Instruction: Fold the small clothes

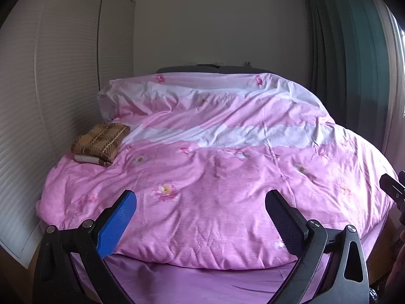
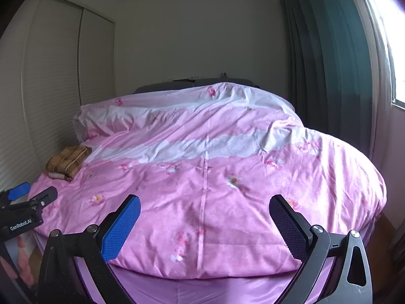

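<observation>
Both grippers hung over the bed's near edge — the left gripper (image 1: 201,217) and the right gripper (image 2: 205,221) each spread wide, grasping nothing. Beyond lay the pink duvet (image 1: 215,190); the folded brown garment (image 1: 101,140) rested far left, beside the wardrobe (image 1: 38,101).

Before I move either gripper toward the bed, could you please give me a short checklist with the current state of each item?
1. Left gripper jaws open and empty: ok.
2. Right gripper jaws open and empty: ok.
3. Garment located: the brown plaid folded cloth lies on the pink duvet at its far left side, near the wardrobe doors: ok.
4. Garment needs folding: it already looks folded, atop a lighter item: cannot tell.
5. Nothing on the duvet between the grippers and the cloth: ok.
6. Other small clothes to fold: none visible on the duvet: not ok.
</observation>
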Demonstrator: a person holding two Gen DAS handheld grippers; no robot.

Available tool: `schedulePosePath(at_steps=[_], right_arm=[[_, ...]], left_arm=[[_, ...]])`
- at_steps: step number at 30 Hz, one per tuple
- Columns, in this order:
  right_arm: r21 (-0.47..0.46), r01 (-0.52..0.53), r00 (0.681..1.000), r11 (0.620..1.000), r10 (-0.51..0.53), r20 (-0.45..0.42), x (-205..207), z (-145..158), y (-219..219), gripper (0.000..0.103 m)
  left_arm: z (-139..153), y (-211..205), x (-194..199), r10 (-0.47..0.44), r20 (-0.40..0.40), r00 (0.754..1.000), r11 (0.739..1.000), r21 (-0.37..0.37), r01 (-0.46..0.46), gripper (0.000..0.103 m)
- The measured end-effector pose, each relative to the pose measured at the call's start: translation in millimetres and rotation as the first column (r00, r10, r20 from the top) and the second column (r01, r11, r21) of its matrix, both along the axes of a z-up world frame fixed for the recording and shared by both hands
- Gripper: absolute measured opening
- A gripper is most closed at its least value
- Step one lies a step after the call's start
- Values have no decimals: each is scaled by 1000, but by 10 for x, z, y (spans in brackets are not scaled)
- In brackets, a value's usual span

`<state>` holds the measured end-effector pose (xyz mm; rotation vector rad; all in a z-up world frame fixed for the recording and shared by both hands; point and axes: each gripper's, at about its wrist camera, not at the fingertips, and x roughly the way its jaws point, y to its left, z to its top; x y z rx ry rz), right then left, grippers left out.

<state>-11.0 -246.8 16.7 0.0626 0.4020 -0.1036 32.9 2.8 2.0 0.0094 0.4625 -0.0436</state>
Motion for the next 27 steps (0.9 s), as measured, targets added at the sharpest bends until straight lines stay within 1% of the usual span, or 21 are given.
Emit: schedulePosePath(at_steps=[2,7,10,17,22,27], right_arm=[[-4,-10,1000,1000,10,-2,3,-14,23,102],[-9,-30,1000,1000,30,-7,7,-52,54,102],[-8,-32,999,999,32,-6,7,-59,45,102],[-9,-32,999,999,32,-7,13,-48,28,102],[-5,-36,999,999,36,-5,20,-54,21,102],[-5,-33,999,999,33,2,21,-42,24,102]], left_arm=[[-19,38,-1,18,5,1000,1000,-2,-18,103],[-24,53,16,5,3,1000,1000,-15,-5,103],[-38,30,14,-8,0,1000,1000,5,8,103],[-48,21,24,-11,-10,1000,1000,7,11,103],[-59,-2,31,-30,-18,999,999,28,30,103],[-51,15,40,-34,-19,999,999,30,35,103]])
